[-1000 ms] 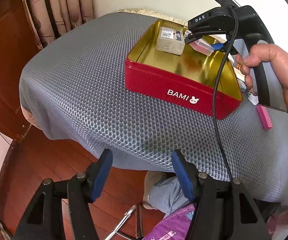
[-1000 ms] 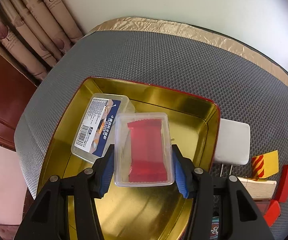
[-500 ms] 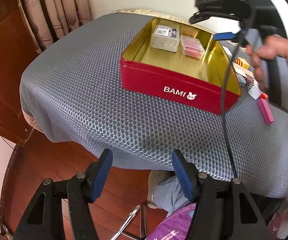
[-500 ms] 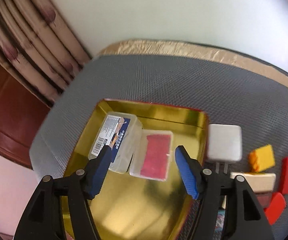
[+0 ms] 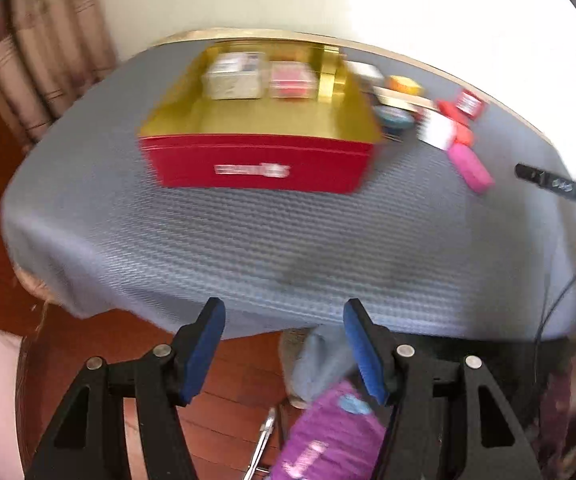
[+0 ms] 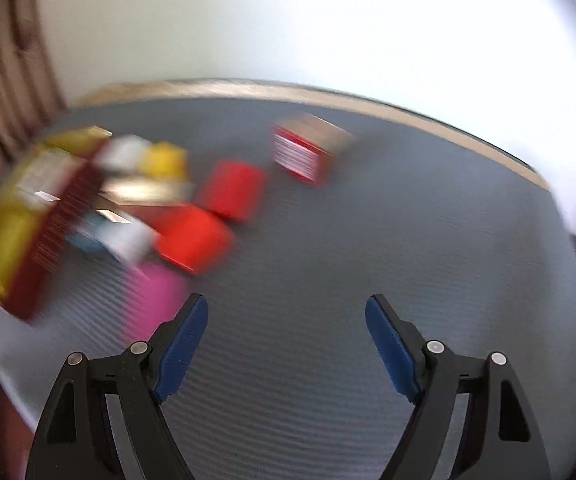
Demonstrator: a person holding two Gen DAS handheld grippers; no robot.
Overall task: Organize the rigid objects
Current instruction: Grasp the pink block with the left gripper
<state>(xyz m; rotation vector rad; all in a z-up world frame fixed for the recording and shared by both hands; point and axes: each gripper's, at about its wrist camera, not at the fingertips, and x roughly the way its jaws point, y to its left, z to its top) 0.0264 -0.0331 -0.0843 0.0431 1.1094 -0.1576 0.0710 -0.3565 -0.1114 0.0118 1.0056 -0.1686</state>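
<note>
The left gripper [image 5: 279, 344] is spread wide and holds nothing. Its camera looks into the red tin [image 5: 255, 160] on the gray mat [image 5: 288, 240]. Two clear boxes [image 5: 263, 76] sit side by side at the back of the tin.

The right gripper [image 6: 288, 344] is wide apart too, with nothing in it. Its blurry camera shows more of the small blocks beside the tin: a pink block [image 6: 155, 296], red blocks [image 6: 211, 216] and a yellow block [image 6: 163, 162].

Motion blur smears the red tin's [image 5: 255, 168] white lettering and the small blocks [image 6: 215, 216] beyond reading.
</note>
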